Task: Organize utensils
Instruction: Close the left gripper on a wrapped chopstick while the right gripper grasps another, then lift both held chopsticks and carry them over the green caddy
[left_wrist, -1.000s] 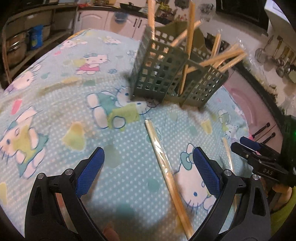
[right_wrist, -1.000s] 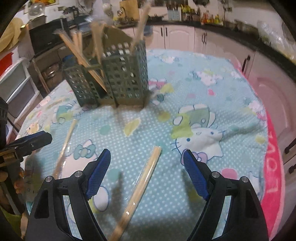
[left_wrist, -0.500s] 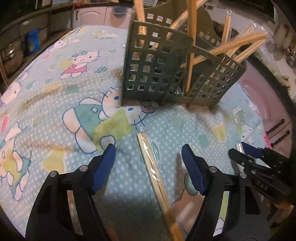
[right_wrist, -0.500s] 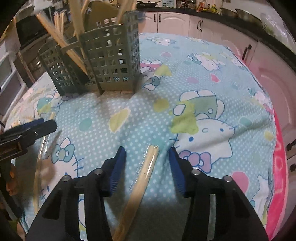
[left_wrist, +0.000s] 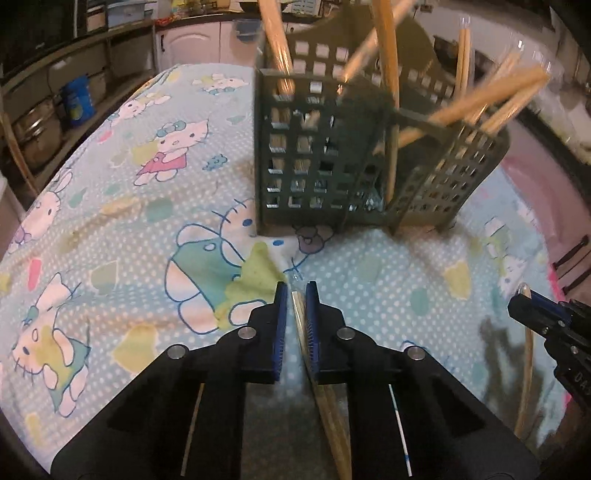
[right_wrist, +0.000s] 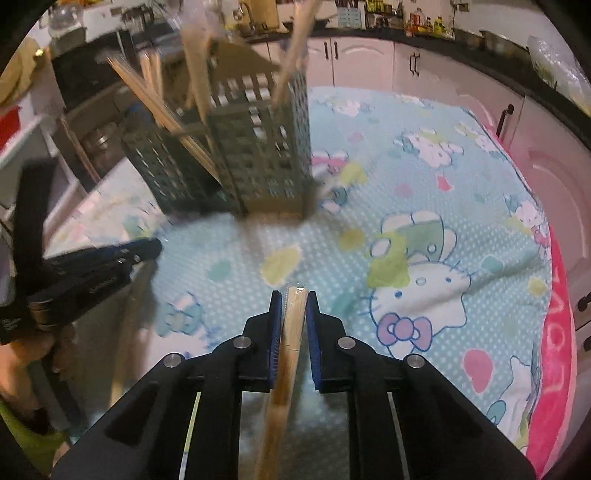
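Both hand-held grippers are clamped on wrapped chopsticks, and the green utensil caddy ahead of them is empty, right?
Not quite. The green utensil caddy already holds several chopsticks, as the left wrist view shows. The left hand-held gripper and right hand-held gripper are each clamped on wrapped chopsticks.

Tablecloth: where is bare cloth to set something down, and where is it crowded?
Bare tablecloth lies right of the green caddy, out to the pink edge, and left of the caddy in the left wrist view. It is crowded in front of the caddy, where the left tool and right tool grip wrapped chopsticks.
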